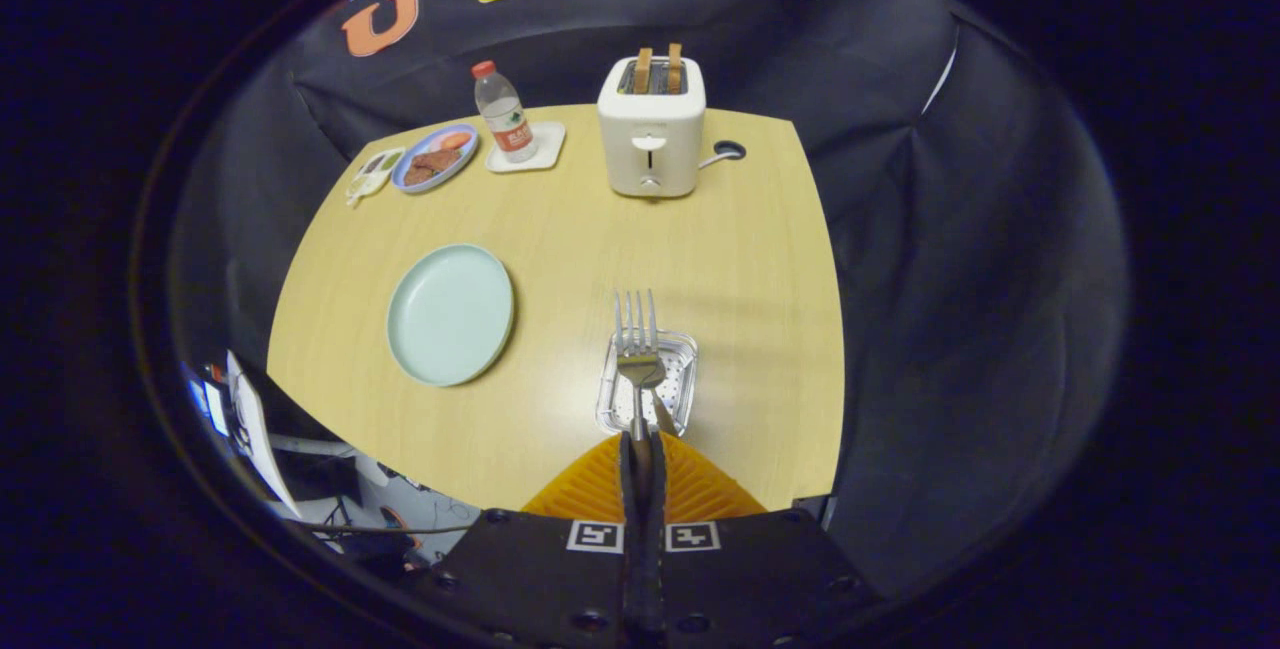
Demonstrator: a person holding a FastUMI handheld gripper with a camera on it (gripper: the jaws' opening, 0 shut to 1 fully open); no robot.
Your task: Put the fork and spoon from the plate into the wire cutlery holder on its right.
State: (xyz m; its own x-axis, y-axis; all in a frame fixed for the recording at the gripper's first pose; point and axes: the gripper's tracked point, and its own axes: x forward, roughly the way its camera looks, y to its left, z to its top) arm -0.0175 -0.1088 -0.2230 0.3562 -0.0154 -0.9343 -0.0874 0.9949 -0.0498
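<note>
My gripper [641, 441] is shut on the handle of a metal fork [636, 329]. The fork's tines point away from me, beyond the fingers. It hangs over the square wire cutlery holder [686, 341], which stands on the wooden table just ahead of the fingertips. A second thin metal handle, apparently the spoon [664, 416], leans inside the holder just right of the fork's handle. To the left of the holder the pale green plate [450, 314] lies bare.
A white toaster [651, 129] with two slices of toast stands at the table's far edge. At the far left are a water bottle [503, 115] on a white coaster, a blue plate of food [435, 158] and a small white dish [373, 174]. The table's right edge [835, 359] lies close to the holder.
</note>
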